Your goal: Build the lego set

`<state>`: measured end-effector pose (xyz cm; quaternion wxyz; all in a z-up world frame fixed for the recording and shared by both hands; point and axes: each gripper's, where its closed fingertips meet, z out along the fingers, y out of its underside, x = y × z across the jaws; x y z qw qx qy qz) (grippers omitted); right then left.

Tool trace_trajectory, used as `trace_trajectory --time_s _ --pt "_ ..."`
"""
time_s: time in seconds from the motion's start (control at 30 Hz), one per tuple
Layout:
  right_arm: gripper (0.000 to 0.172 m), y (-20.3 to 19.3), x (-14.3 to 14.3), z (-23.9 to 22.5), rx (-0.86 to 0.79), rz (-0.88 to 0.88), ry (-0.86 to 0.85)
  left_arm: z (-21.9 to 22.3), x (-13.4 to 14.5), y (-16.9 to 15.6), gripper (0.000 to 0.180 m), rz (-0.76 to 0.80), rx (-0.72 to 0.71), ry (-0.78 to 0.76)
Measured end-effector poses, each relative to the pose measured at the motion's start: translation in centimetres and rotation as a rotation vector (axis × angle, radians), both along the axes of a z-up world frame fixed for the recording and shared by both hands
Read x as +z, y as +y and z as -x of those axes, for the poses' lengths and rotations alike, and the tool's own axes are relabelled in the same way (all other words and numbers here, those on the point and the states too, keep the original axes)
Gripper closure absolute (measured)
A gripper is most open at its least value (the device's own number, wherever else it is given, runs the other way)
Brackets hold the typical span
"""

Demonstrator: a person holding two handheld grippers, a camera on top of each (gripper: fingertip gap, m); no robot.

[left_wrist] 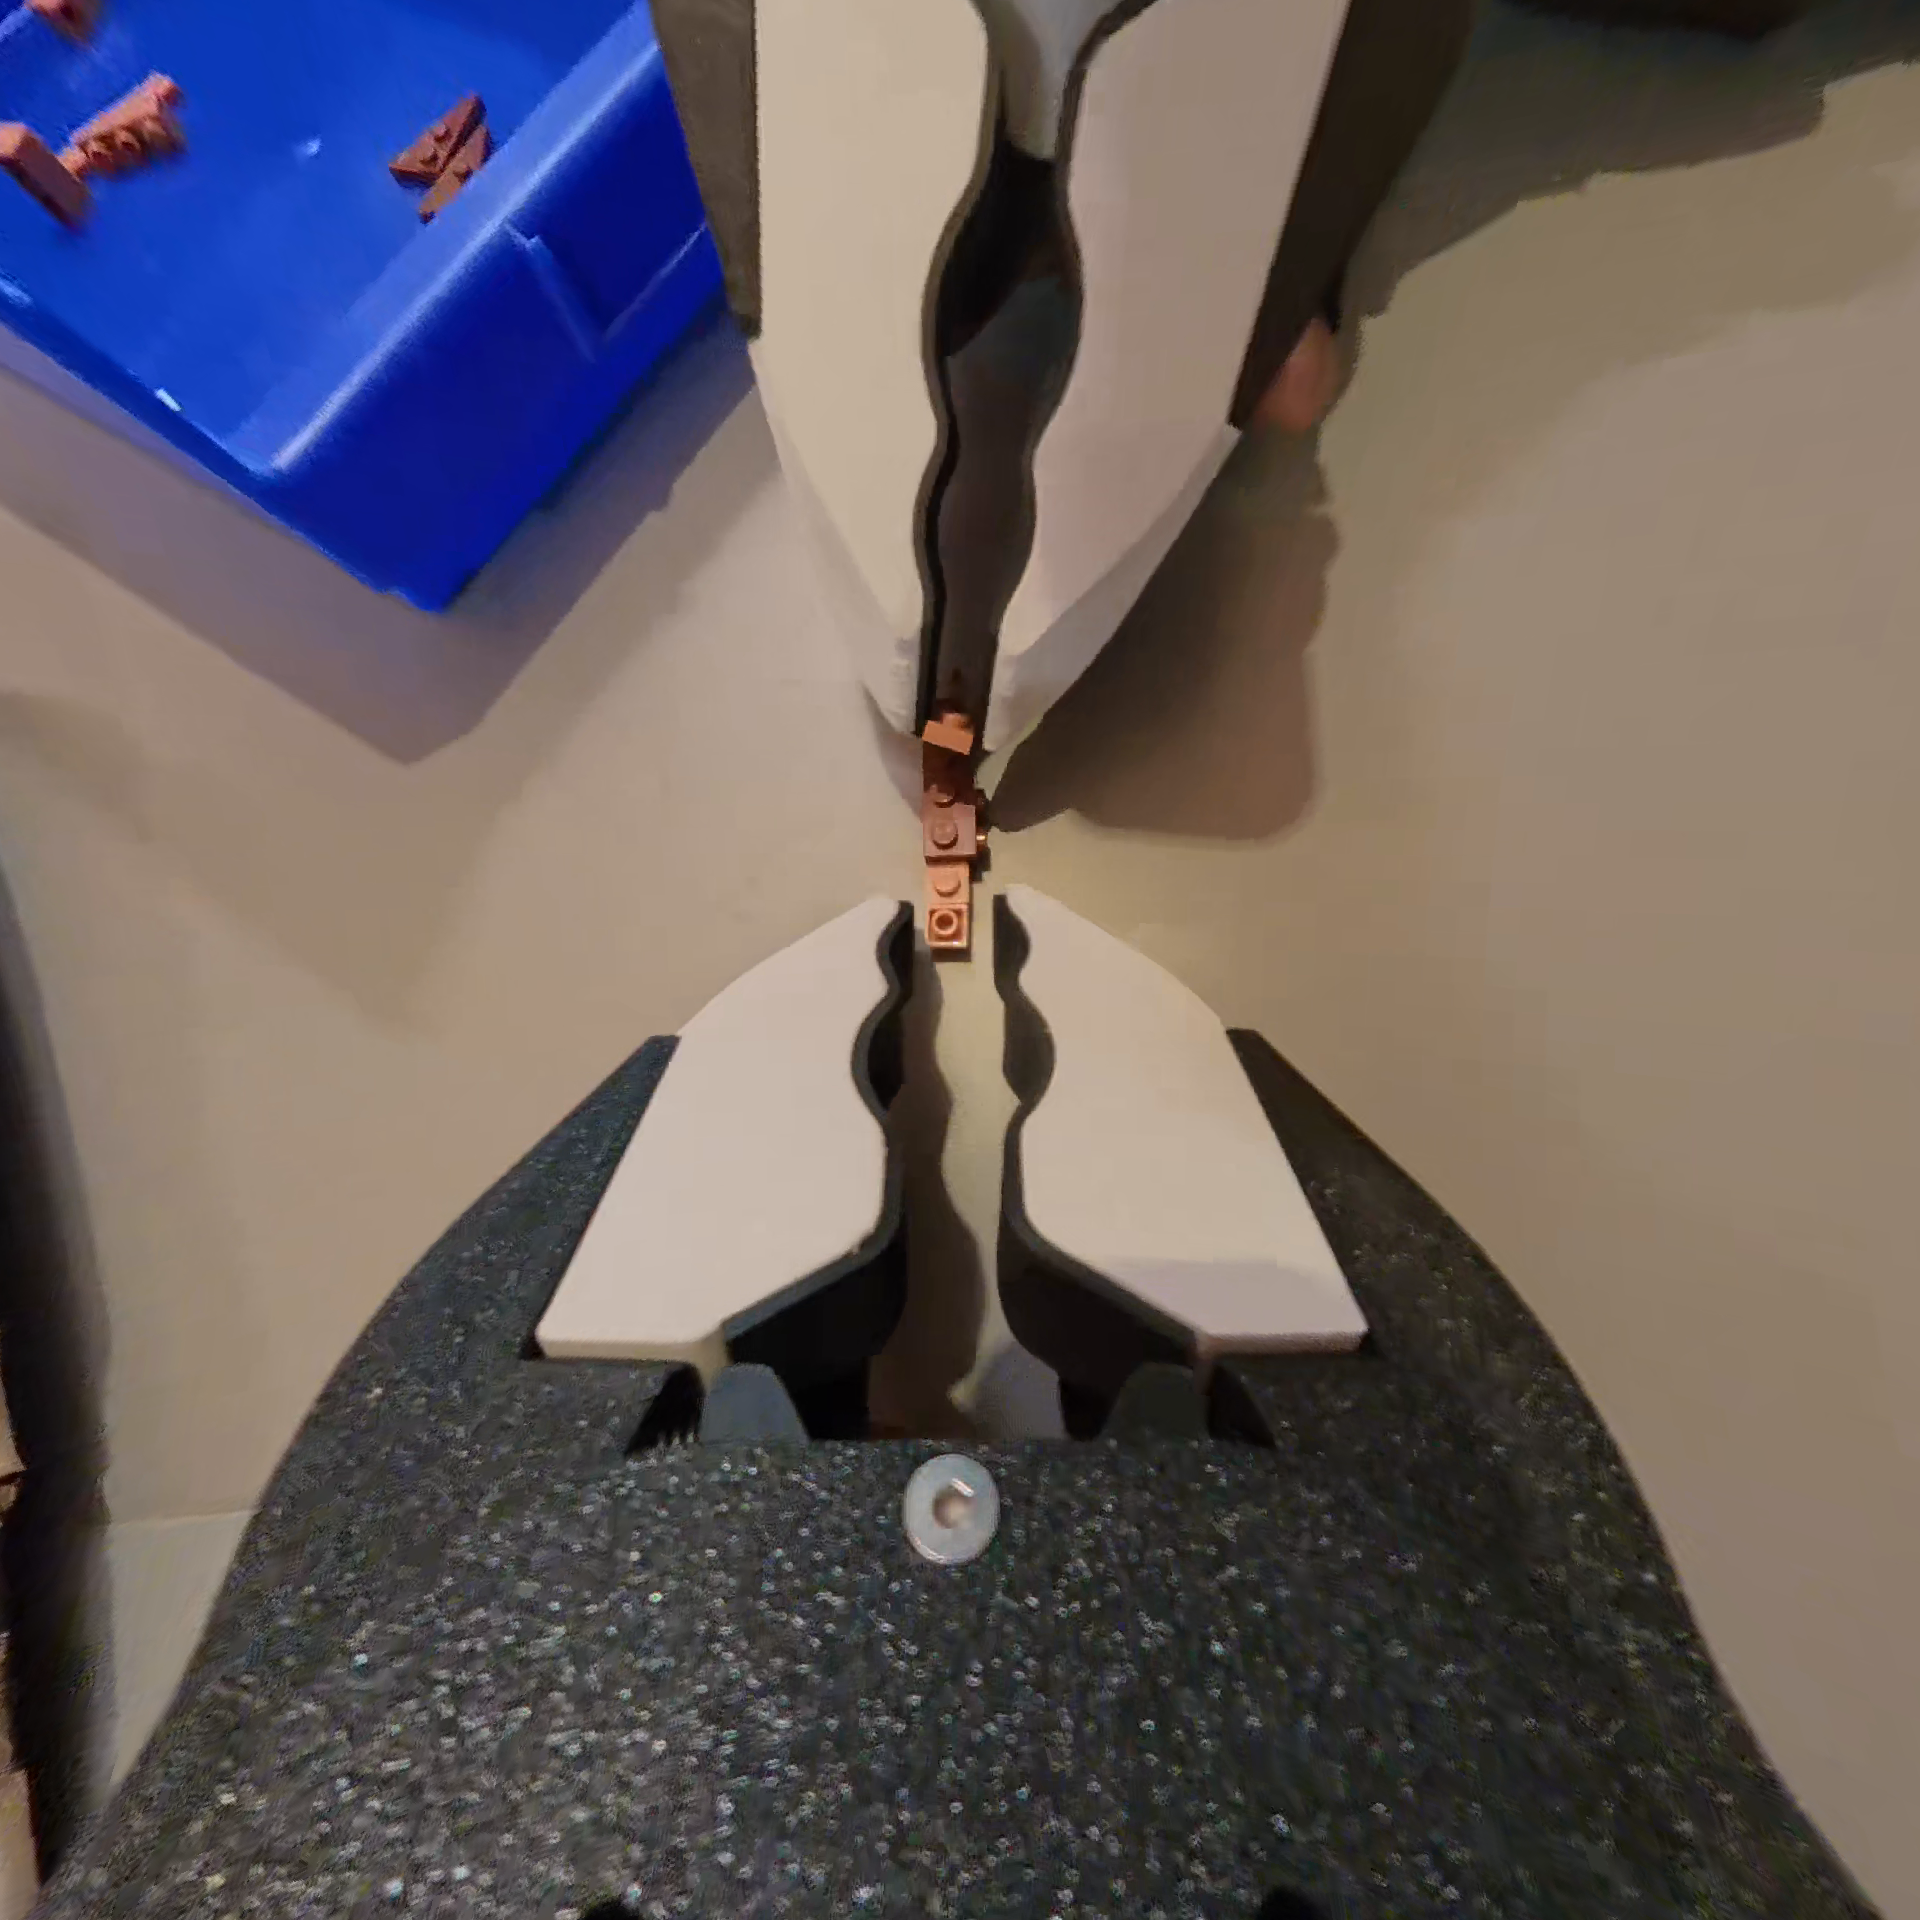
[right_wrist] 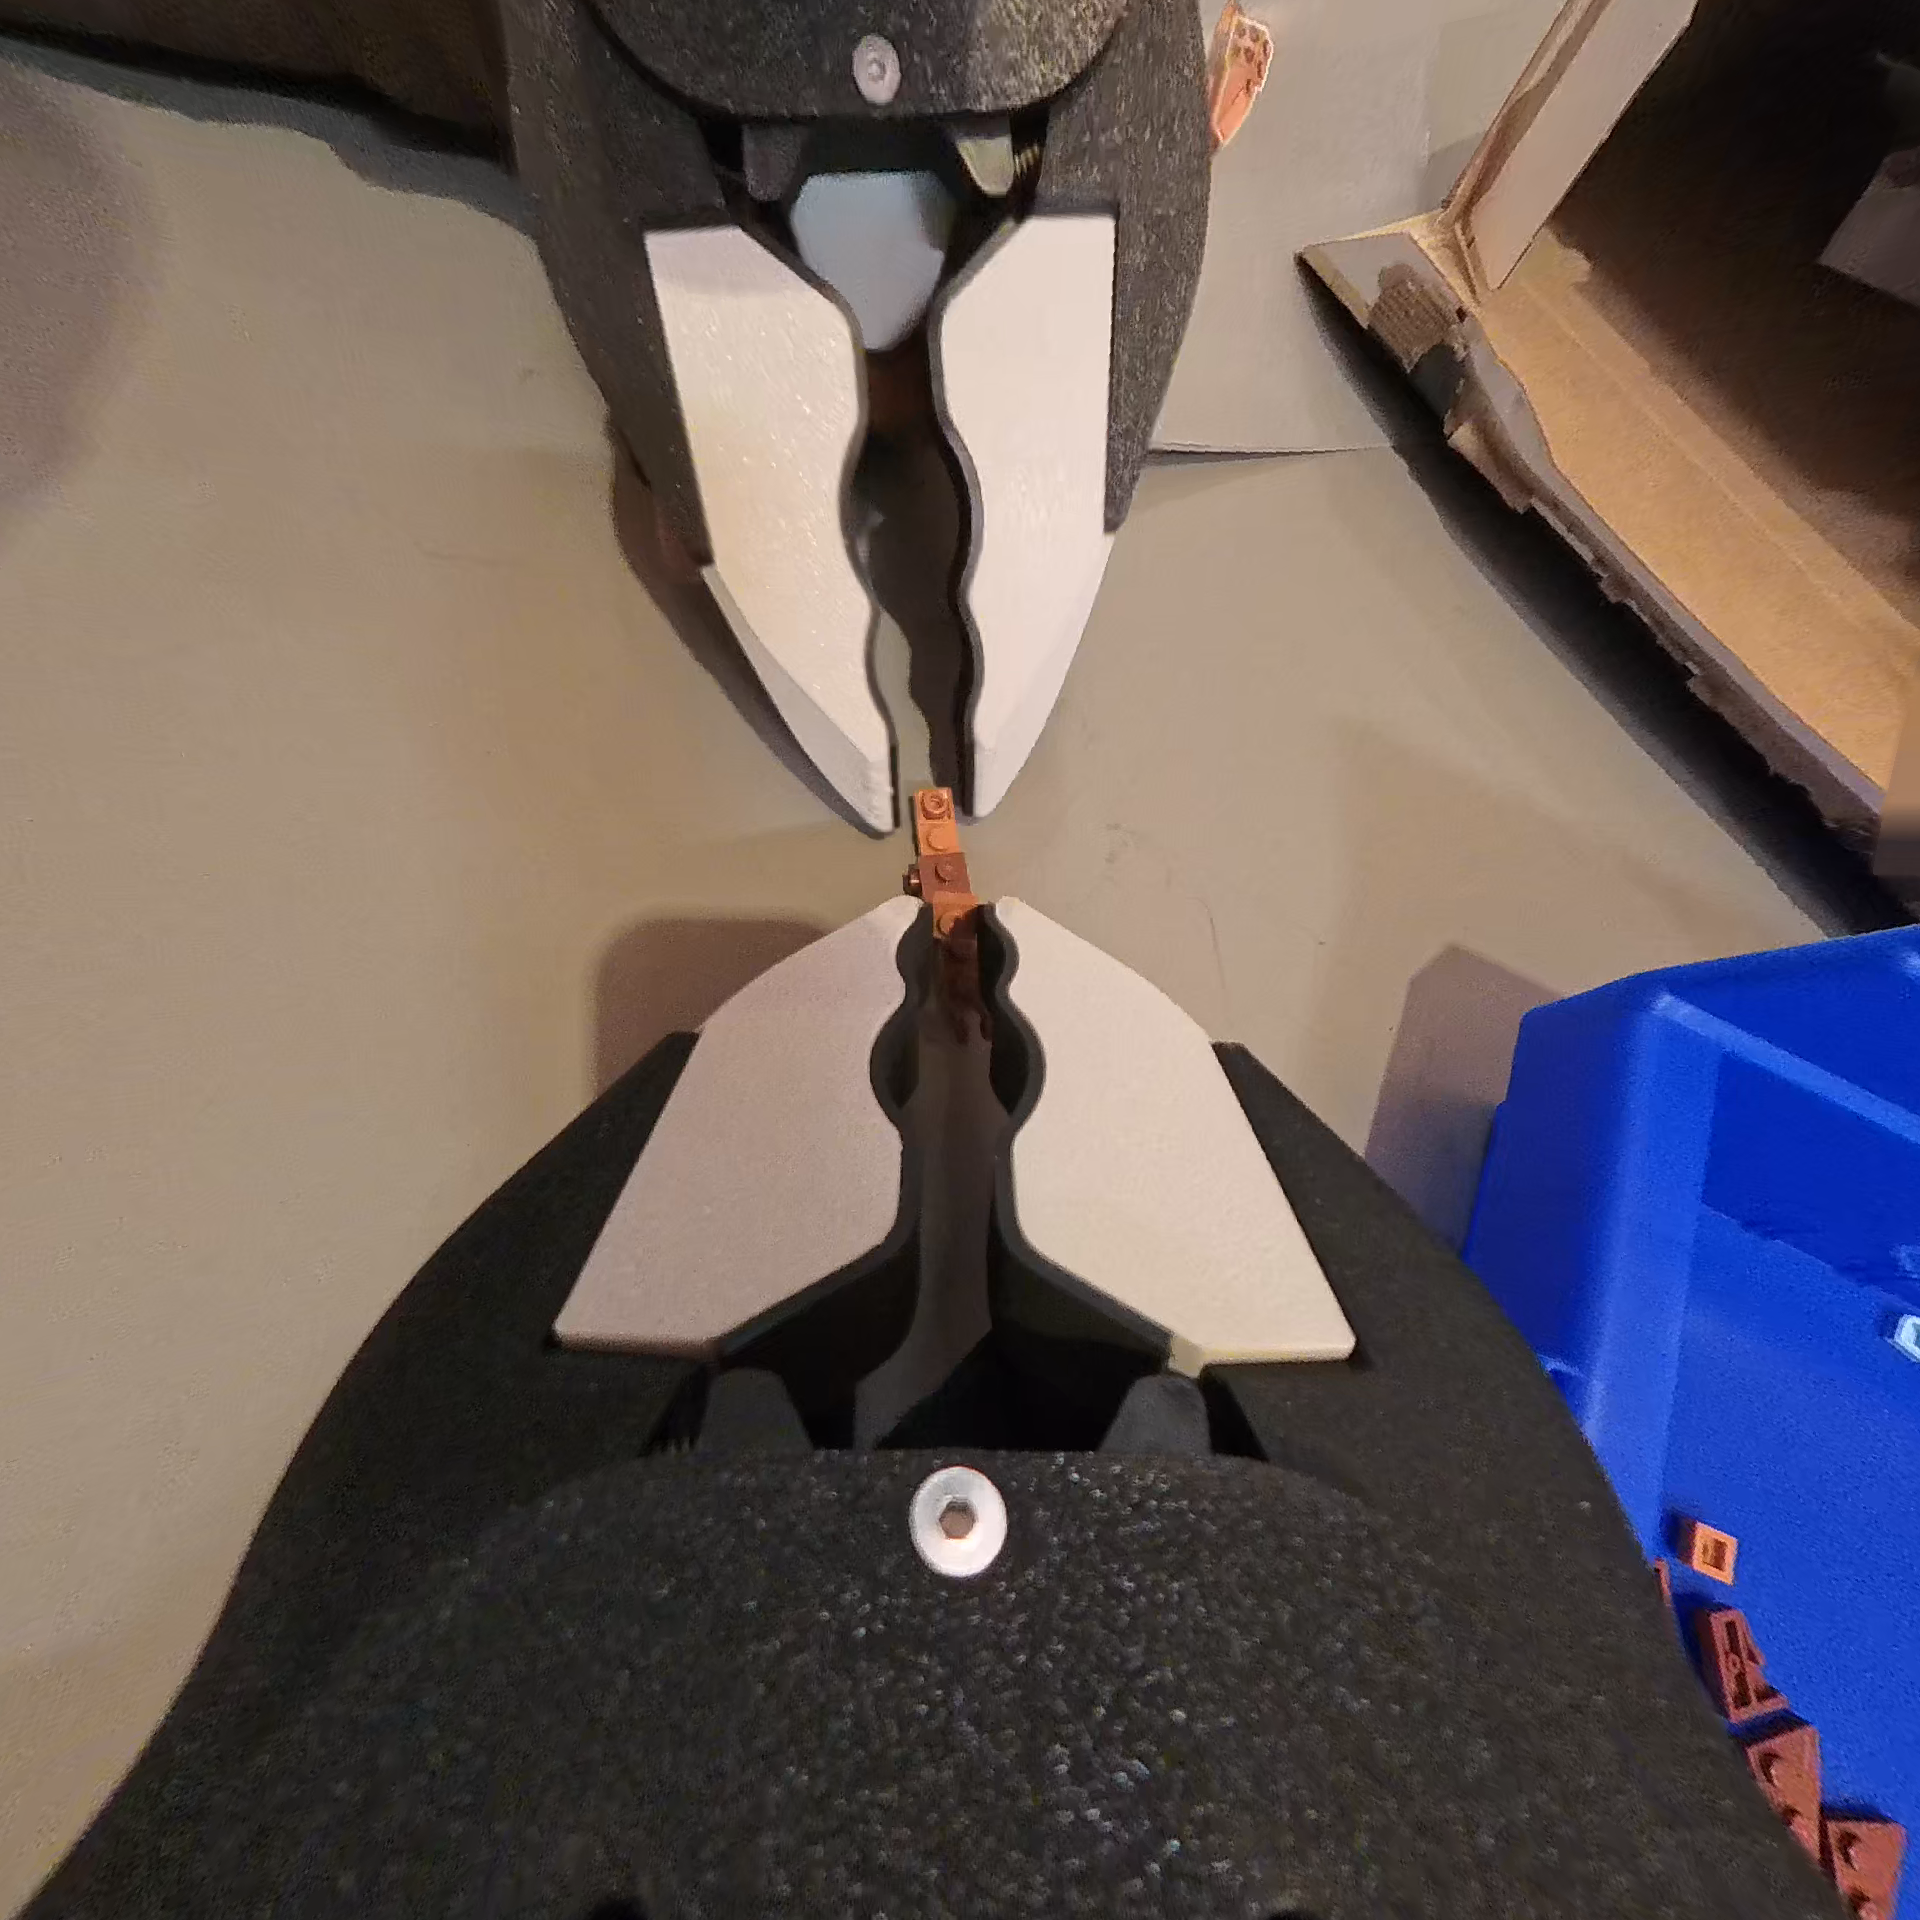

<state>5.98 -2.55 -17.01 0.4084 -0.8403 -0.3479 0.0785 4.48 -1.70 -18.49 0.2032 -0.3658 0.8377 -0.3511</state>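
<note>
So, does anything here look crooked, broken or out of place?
The chain of small brown bricks held by the right gripper is not straight: its pieces step sideways and a peg sticks out. Its free end sits between the left gripper's open fingertips. The cardboard box on the table has a ragged, torn edge.

Brick strip point(left_wrist: 948, 862): orange-brown and darker brown plates, alternating. Bin point(left_wrist: 343, 343): solid blue, with reddish-brown bricks point(left_wrist: 442, 156) inside. Tabletop point(left_wrist: 1558, 935): plain beige. Gripper fingers point(left_wrist: 790, 1122): white, black-edged; bodies speckled black.
</note>
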Motion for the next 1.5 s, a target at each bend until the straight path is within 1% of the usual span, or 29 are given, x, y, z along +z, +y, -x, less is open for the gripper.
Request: trace_trajectory --time_s 0.13,0.33,0.5,0.87,1.2,1.4,1.5 --pt "0.164 -0.1 0.0 0.0 -0.001 0.005 -0.001 0.0 -0.2 0.0 0.172 0.012 0.023 0.043" --pt "0.164 -0.1 0.1 0.3 0.003 0.012 -0.004 -0.5 0.1 -0.2 0.173 -0.083 0.003 -0.05" --pt "0.164 -0.1 0.2 0.8 0.015 0.018 -0.023 -0.5 0.1 -0.4 0.173 -0.105 -0.003 -0.064" --pt "0.164 0.1 -0.5 1.5 0.037 0.041 -0.09 -0.3 0.4 -1.0 0.173 -0.094 -0.015 -0.066" --pt "0.163 0.1 -0.7 1.6 0.047 0.041 -0.101 -0.2 0.3 -1.1 0.173 -0.072 -0.012 -0.049" --pt "0.153 0.1 -0.7 1.4 0.06 0.019 -0.129 -0.1 0.5 -1.1 0.173 -0.012 0.0 -0.032" --pt "0.145 0.2 -0.5 0.9 0.08 -0.046 -0.201 0.0 0.6 -0.9 0.173 0.021 0.009 -0.019"
